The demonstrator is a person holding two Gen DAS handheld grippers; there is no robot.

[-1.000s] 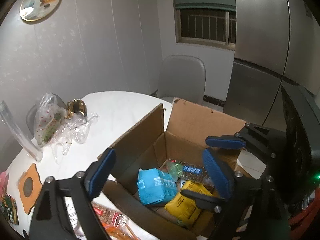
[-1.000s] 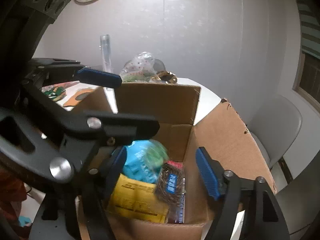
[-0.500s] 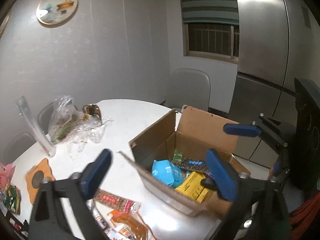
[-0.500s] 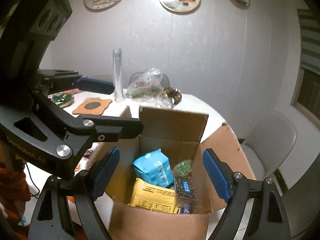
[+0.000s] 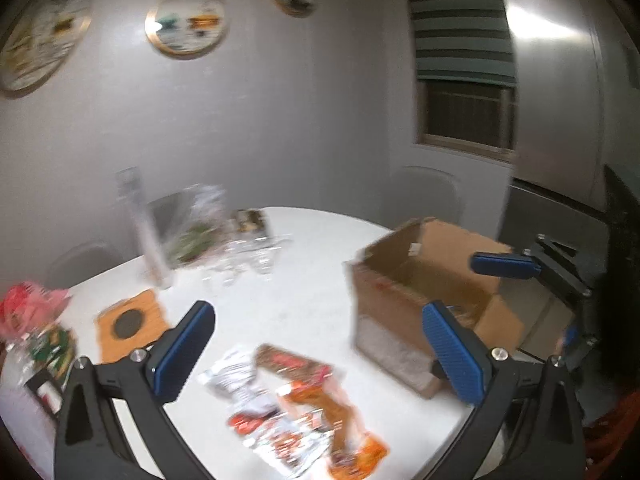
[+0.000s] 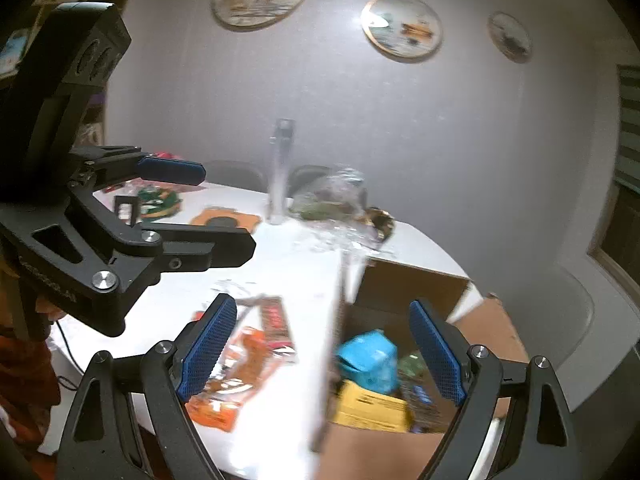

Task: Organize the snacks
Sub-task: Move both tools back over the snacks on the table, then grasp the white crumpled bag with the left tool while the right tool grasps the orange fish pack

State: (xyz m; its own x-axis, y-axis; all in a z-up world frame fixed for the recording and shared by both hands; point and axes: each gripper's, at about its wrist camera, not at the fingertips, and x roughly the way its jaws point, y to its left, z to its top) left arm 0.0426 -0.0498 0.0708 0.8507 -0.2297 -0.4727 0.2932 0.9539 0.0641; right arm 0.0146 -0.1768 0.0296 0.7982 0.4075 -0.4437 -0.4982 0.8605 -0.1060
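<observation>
The left tool [image 5: 316, 350] is standing wide open with nothing between its blue pads [image 5: 182, 354]; its jaws have just been opening. It is hovering over the white bench [image 5: 288, 304], and a loose heap of snack packets [image 5: 296, 404] is lying on the bench right under it, at about 6 o'clock in the left wrist view. The packets are blurred, in orange, red and silver.

The cardboard box [image 5: 404, 300] is standing at about 3 o'clock in that view, near the bench edge, with its flaps up. The right tool [image 6: 320, 350] is also open and gripping nothing, its jaws having just been opening too. It is hanging above the box's near left edge. From the right wrist view, at about 5 o'clock, the box is holding a blue packet [image 6: 370, 360], a yellow packet [image 6: 372, 406] and a dark packet [image 6: 420, 396] just beside them.

At 11 o'clock on the bench a tall clear tube [image 6: 280, 176] is standing upright, with a crumpled plastic bag [image 6: 332, 196] just beside it and an orange coaster [image 6: 224, 220] nearby. Three round plates [image 6: 402, 26] are hanging on the wall.
</observation>
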